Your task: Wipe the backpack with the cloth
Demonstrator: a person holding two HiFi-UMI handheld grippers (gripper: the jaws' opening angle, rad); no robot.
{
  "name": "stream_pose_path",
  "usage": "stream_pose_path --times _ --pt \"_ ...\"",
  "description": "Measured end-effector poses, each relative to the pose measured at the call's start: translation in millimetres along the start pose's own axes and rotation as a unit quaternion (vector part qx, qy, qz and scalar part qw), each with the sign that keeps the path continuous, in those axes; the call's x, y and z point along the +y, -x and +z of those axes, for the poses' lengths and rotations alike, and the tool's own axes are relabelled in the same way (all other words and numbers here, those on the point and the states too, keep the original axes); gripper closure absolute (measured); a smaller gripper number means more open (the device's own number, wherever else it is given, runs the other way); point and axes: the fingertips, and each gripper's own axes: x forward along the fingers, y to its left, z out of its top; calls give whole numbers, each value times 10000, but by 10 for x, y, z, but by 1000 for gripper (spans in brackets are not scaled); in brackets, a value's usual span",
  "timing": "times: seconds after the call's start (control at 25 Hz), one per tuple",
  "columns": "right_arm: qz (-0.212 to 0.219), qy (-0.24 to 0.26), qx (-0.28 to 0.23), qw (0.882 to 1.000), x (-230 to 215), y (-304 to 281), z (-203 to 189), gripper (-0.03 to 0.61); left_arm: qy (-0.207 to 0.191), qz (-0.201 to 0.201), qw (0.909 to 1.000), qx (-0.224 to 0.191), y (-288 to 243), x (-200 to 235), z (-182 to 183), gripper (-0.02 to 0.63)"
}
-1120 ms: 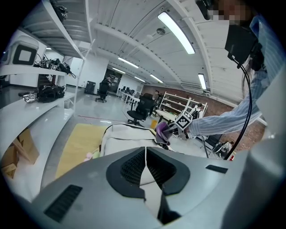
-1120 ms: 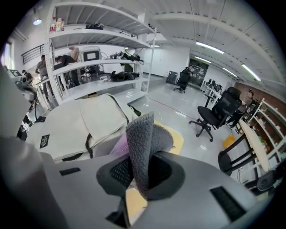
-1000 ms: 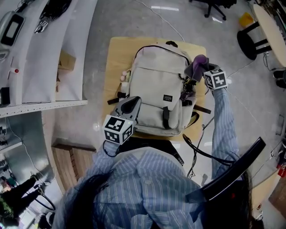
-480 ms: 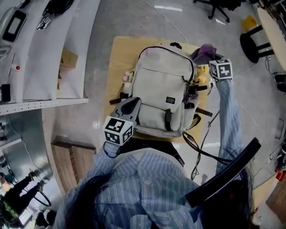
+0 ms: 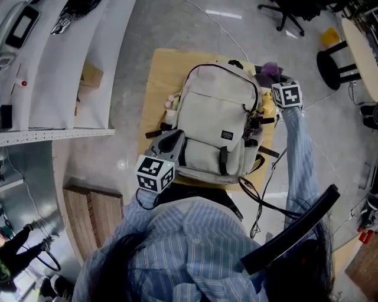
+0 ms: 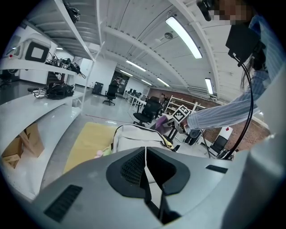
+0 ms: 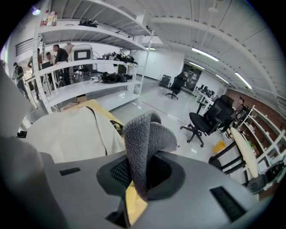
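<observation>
Light: bright and even, from long ceiling lamps above me.
Glare: white lamp reflections on the glossy floor, head view.
Shadows: soft and weak everywhere.
Distortion: both gripper views are fisheye; shelves bend, corners go black.
Focus: cloth in my right hand-held gripper is sharp; its body near the lens looks soft.

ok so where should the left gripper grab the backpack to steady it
Probably the black strap sticking out at the backpack's left edge, approached from the left along the table. It is thin and lies clear of the body, close to the left gripper, whose jaws are shut and must open first. The broad flat front gives nothing to pinch.
</observation>
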Motion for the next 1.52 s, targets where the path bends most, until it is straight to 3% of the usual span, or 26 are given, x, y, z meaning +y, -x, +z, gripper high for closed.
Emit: stream_pose_path --times 0.2,0.64,0.96,1.12,1.24,1.52 --pt "221 186 -42 9996 259 -99 139 537 40 -21 10000 -41 17 -1 -24 601" --pt "730 892 -268 9930 1023 -324 851 537 229 169 9994 -195 212 131 -83 601" --pt "609 1471 -43 9872 1466 -518 1106 537 397 378 9980 -300 418 352 -203 601" --pt "726 1601 -213 9842 1633 -494 1275 537 497 508 9968 -357 522 461 -268 601" --pt "1087 1782 -398 9772 1911 -475 1467 537 564 598 9959 -389 594 545 -301 601" --pt "1475 2586 -393 9538 2604 -559 1697 537 634 787 9937 -480 804 703 -322 601"
